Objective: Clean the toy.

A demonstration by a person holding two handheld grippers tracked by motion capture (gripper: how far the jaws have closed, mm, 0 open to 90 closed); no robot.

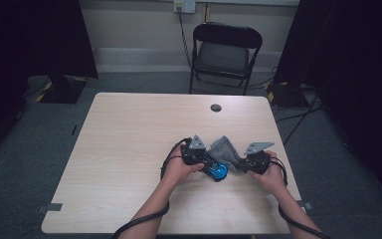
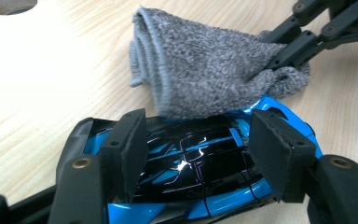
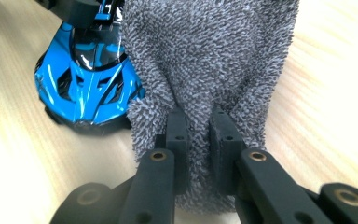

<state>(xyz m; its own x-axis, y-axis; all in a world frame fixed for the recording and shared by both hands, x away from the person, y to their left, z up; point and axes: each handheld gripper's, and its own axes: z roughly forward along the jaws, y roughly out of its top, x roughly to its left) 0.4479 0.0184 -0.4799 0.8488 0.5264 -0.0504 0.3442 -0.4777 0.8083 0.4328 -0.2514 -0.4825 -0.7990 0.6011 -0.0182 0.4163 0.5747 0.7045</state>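
A blue and black toy car lies on the wooden table near its front middle. My left gripper is shut on the toy car, its pads pressed against the car's two sides. My right gripper is shut on a folded grey cloth, pinching a bunch of it. The grey cloth rests against one end of the toy car. In the high view the left gripper and right gripper face each other with the grey cloth between them.
A round cable hole sits in the table near its far edge. A black folding chair stands beyond the table. Dark stands and floor cables flank both sides. Bare tabletop spreads to the left and far side.
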